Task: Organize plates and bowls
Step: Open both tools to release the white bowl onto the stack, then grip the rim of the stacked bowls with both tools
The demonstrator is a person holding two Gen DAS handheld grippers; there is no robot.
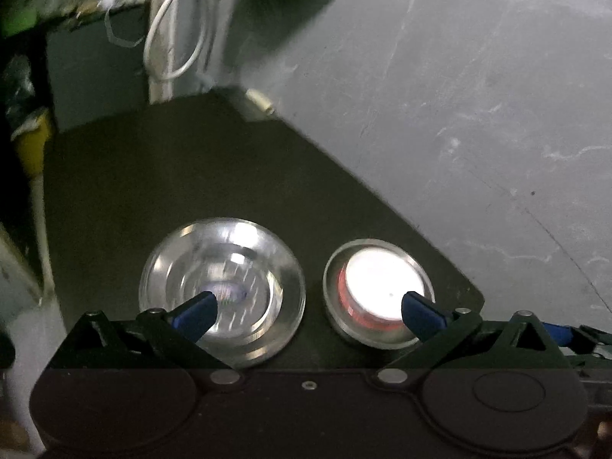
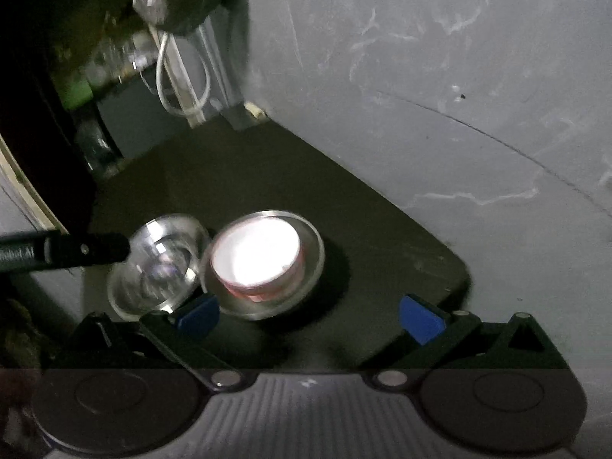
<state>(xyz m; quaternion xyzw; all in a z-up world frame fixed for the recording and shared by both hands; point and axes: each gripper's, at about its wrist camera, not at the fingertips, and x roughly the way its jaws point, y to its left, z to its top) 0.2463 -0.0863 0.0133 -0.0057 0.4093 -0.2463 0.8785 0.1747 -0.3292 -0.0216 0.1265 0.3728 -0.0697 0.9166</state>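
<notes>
Left wrist view: the left tongs [image 1: 310, 308] stand wide apart with nothing between their blue tips, above a dark desk [image 1: 172, 176]. Just beyond them a clear glass bowl [image 1: 222, 290] sits on the desk, the left blue tip overlapping its inner floor in the picture. Just right of the glass bowl, close to it, lies a shallow metal plate [image 1: 378, 294] carrying a white, red-sided bowl [image 1: 382, 283]; the right blue tip overlaps that bowl's near edge. Whether either tip touches anything cannot be told.

Right wrist view: the right tongs [image 2: 310, 319] are also spread wide and empty. The metal plate [image 2: 264, 264] with the white bowl [image 2: 256, 254] lies beyond them, nearer their left tip. The glass bowl [image 2: 157, 267] rests left of the plate, rims meeting or overlapping. A black bar of the other tool [image 2: 65, 252] reaches in from left of the glass bowl.
</notes>
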